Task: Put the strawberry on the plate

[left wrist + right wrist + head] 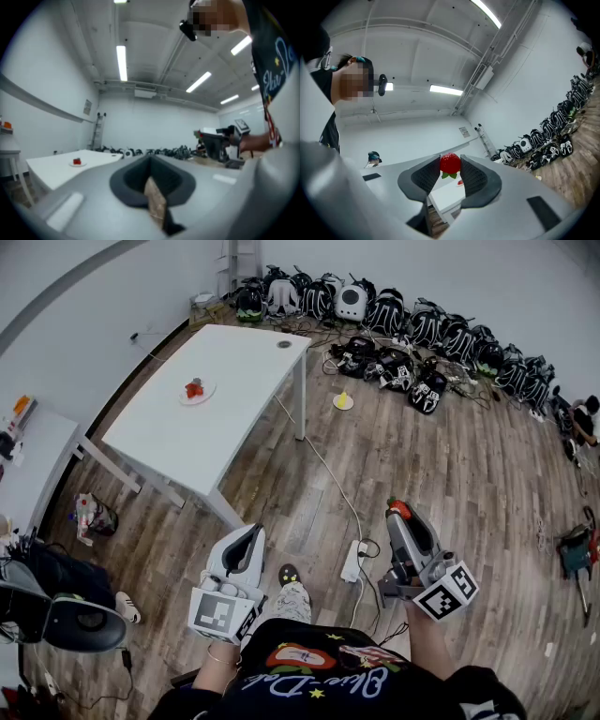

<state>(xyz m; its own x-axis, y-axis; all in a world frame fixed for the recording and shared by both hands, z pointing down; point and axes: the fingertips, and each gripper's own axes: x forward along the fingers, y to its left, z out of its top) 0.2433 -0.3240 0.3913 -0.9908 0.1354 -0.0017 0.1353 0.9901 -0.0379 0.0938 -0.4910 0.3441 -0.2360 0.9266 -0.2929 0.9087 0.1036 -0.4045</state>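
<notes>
wood floor (450, 474), strawberry (450, 163) in right gripper (450, 169)

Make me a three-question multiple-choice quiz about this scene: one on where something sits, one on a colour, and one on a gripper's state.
1. Where is the plate?
A. on the white table
B. on a shelf
C. in a sink

2. What colour is the strawberry?
A. yellow
B. red
C. blue

3. The right gripper is:
A. open and empty
B. shut on a cable
C. shut on the strawberry

Answers:
1 A: the head view shows the plate on the tabletop.
2 B: it shows red between the jaws.
3 C: the right gripper view shows both jaws pressing its sides.
</notes>
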